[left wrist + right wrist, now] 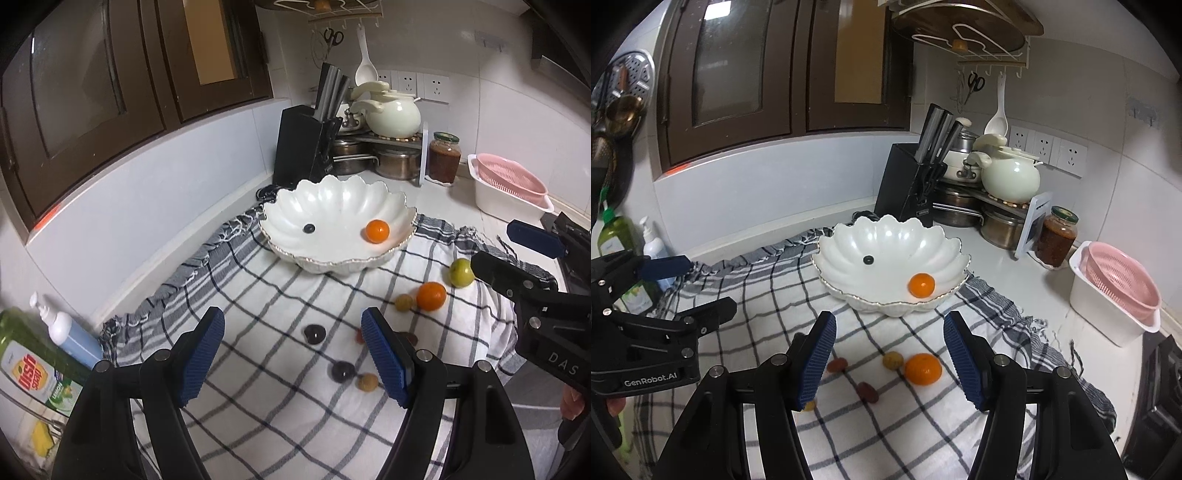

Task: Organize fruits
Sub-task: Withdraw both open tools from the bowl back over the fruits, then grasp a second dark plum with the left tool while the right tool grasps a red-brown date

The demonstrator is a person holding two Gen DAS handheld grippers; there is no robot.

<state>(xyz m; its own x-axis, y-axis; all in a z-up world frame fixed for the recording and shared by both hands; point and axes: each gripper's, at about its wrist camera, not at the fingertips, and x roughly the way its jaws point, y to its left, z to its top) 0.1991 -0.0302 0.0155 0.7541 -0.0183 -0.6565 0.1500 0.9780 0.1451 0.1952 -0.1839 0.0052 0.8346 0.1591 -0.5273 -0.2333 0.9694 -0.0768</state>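
Observation:
A white scalloped bowl (332, 206) (886, 243) stands on a checked cloth and holds a small orange (377, 231) (922, 284) and a blueberry (308, 229) (868, 260). On the cloth lie a bigger orange (431, 295) (923, 369), a green fruit (461, 272), two dark plums (314, 334) (342, 371), small yellowish fruits (404, 302) (368, 382) (892, 360) and reddish fruits (837, 364) (868, 391). My left gripper (295, 354) is open and empty above the plums. My right gripper (888, 360) is open and empty above the bigger orange; it also shows in the left wrist view (509, 251).
A black knife block (306, 147) (908, 184), steel pots, a cream pot (395, 114) and a sauce jar (444, 157) (1056, 236) stand behind the bowl. A pink colander in a white tub (509, 188) (1115, 291) is at right. Dish soap bottles (37, 362) stand at left.

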